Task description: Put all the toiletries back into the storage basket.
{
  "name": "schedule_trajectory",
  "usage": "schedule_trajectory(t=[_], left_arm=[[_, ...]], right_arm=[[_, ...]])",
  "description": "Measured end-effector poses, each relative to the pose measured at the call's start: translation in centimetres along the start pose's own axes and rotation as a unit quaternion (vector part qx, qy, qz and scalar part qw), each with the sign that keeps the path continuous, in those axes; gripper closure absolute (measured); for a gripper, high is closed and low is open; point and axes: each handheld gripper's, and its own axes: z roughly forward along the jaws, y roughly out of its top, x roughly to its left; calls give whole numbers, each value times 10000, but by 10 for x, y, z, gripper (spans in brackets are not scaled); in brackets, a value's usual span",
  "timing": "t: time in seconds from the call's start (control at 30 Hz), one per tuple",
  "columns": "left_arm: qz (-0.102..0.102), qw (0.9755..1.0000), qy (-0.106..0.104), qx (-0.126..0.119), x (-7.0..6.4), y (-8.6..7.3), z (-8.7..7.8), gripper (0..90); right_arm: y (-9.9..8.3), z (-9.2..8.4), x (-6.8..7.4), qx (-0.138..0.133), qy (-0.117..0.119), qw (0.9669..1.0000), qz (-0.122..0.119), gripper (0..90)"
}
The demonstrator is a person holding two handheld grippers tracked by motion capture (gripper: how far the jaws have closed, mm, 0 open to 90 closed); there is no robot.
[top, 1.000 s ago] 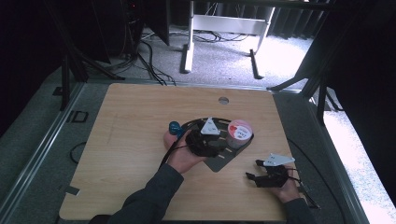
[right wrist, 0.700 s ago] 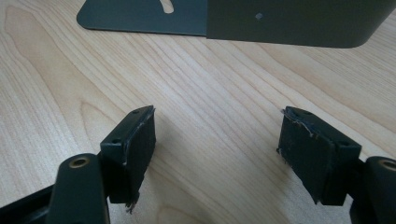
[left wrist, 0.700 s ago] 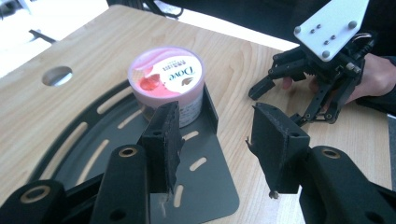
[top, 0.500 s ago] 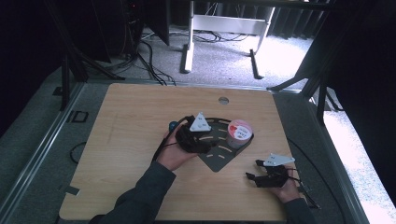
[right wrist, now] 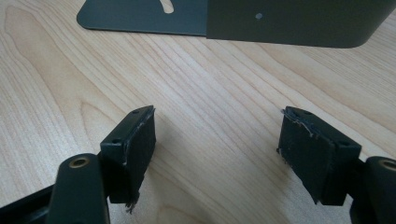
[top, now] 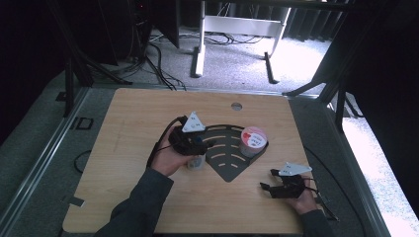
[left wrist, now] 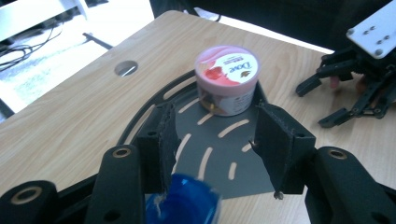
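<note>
A pink-lidded Dove jar (top: 253, 139) (left wrist: 226, 79) stands at the right corner of a black slotted fan-shaped rack (top: 225, 163) (left wrist: 205, 154). My left gripper (top: 210, 144) (left wrist: 215, 121) hovers at the rack's left edge and points at the jar from a distance. Its jaws have just been opening and nothing sits between the pads. A blue cap (left wrist: 184, 205) shows low at the root of its left jaw, and a small pale container (top: 196, 162) stands under the gripper by the hand. My right gripper (top: 267, 180) (right wrist: 215, 154) (left wrist: 313, 105) rests open over bare wood near the rack (right wrist: 289, 18).
The wooden table (top: 133, 123) has a round cable hole (top: 236, 106) at its far edge. Bare wood spreads to the left and front. A white desk frame and cables lie on the floor beyond the table.
The left gripper has drawn back leftward from beside the jar to the rack's left edge, rising a little. The jar stays on the rack. The right gripper has not moved.
</note>
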Motion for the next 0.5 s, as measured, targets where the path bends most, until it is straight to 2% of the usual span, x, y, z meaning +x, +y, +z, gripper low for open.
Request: schedule_trajectory(t=[0.3, 0.5], left_arm=[[-84, 9998, 109, 146, 10, -9, -4, 486], [-26, 9996, 116, 248, 11, -12, -8, 486]], right_arm=[[0, 0, 0, 0, 2, 10000, -2, 270], [0, 0, 0, -1, 6, 10000, -2, 269]])
